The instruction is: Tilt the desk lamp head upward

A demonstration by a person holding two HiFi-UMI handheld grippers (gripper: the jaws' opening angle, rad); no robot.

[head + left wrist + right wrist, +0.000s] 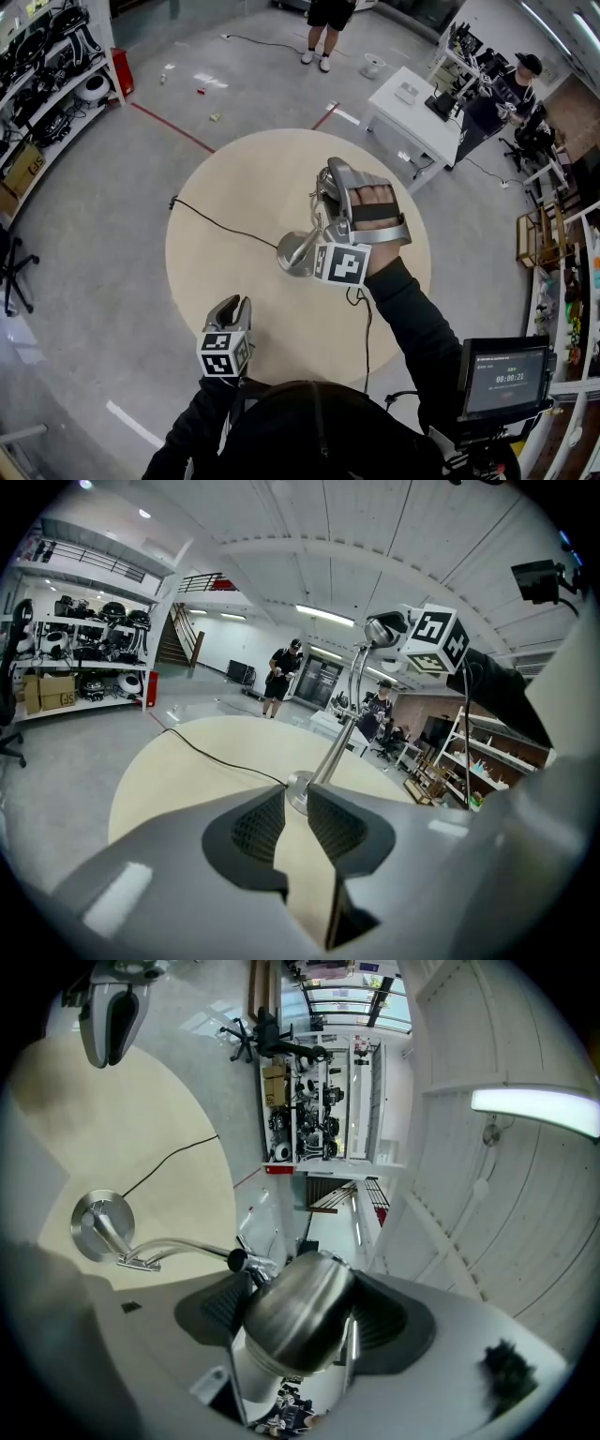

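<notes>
On the round table (234,197) the lamp (297,253) stands near the middle, the right gripper (330,192) pinching its head (300,1321) between both jaws (the metal shade fills the gap), while the left gripper (232,309) hangs over the near edge, empty, jaws slightly apart.

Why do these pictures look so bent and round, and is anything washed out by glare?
Both gripper views are fisheye, with black corners and bowed ceiling lines. Right gripper view: the ceiling light is blown out white; the steel lamp head in the right gripper shows soft reflections. Left gripper view: the fingers of the left gripper loom oversized. Head view: evenly lit.
</notes>
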